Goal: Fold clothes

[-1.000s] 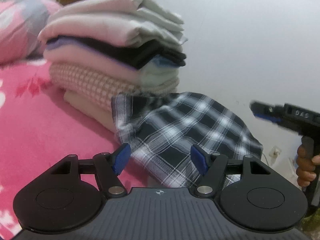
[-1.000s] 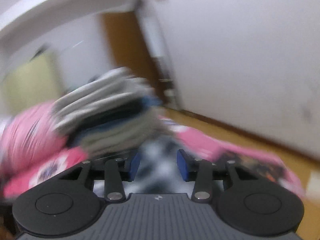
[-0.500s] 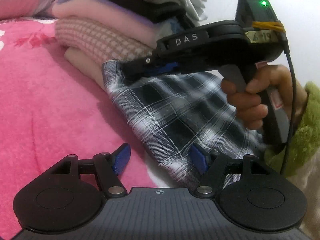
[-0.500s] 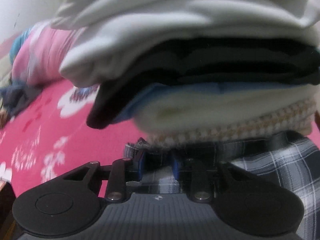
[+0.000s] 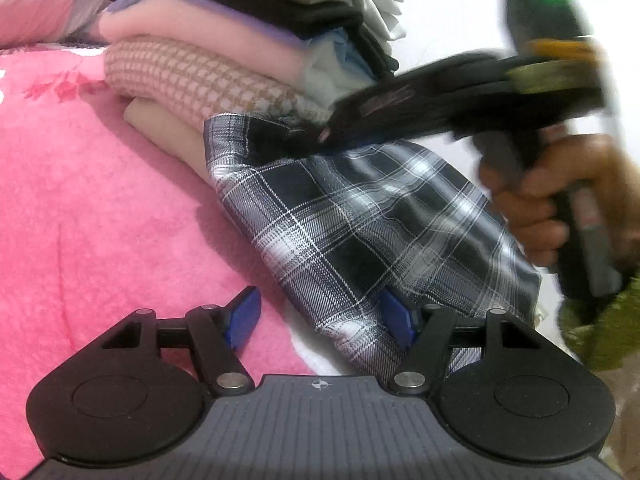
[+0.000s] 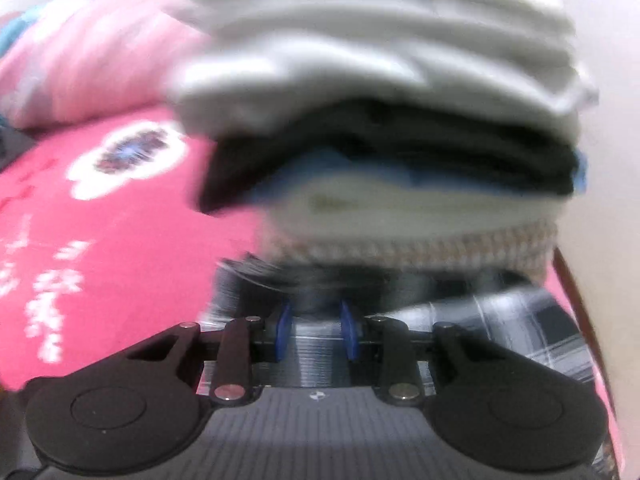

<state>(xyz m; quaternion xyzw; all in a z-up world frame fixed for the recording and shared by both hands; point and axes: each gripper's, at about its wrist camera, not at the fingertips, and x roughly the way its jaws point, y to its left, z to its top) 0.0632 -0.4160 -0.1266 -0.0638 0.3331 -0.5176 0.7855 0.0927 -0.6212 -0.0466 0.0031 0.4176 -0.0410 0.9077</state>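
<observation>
The plaid shirt (image 5: 360, 220) lay on the pink blanket (image 5: 100, 208), its far edge against the foot of the stack (image 5: 240, 52) of folded clothes. The right gripper (image 6: 314, 326) had just been closing and pinched a fold of plaid at that far edge. The left gripper (image 5: 320, 320) stood open over the shirt's near corner, clamping nothing.
</observation>
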